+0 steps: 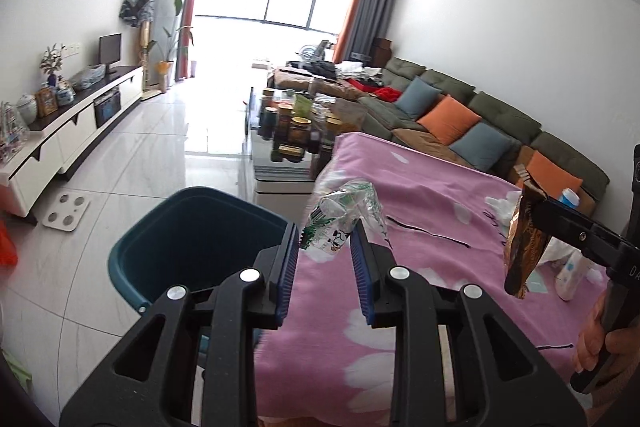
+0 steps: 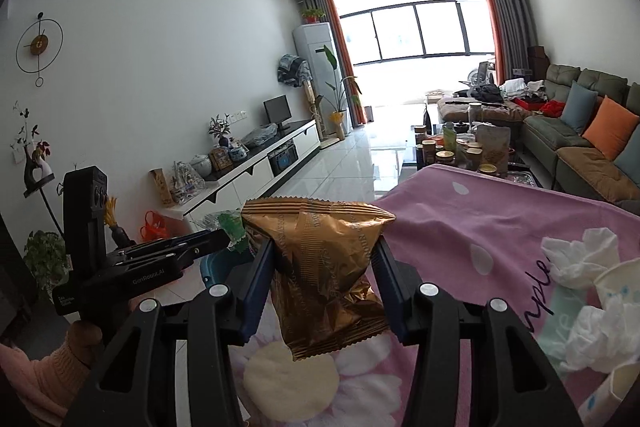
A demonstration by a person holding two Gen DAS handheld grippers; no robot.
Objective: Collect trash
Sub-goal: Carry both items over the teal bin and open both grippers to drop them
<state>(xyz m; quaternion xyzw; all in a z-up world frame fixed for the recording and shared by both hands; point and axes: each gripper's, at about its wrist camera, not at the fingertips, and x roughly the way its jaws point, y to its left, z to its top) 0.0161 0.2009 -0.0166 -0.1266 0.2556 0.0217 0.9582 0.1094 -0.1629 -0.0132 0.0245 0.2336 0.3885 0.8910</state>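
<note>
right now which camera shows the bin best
The left wrist view. There the teal bin sits on the floor beside the pink cloth, its open mouth and inside wall plain to see. The right wrist view catches only a sliver of it behind the gold wrapper.

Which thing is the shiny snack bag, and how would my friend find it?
Find the big pink flowered blanket spread across the table. Above its near edge, the right gripper pinches a crinkly snack bag between its fingers. It is the only metallic gold-brown item; the white tissues and paper cups beside it are pale.
</note>
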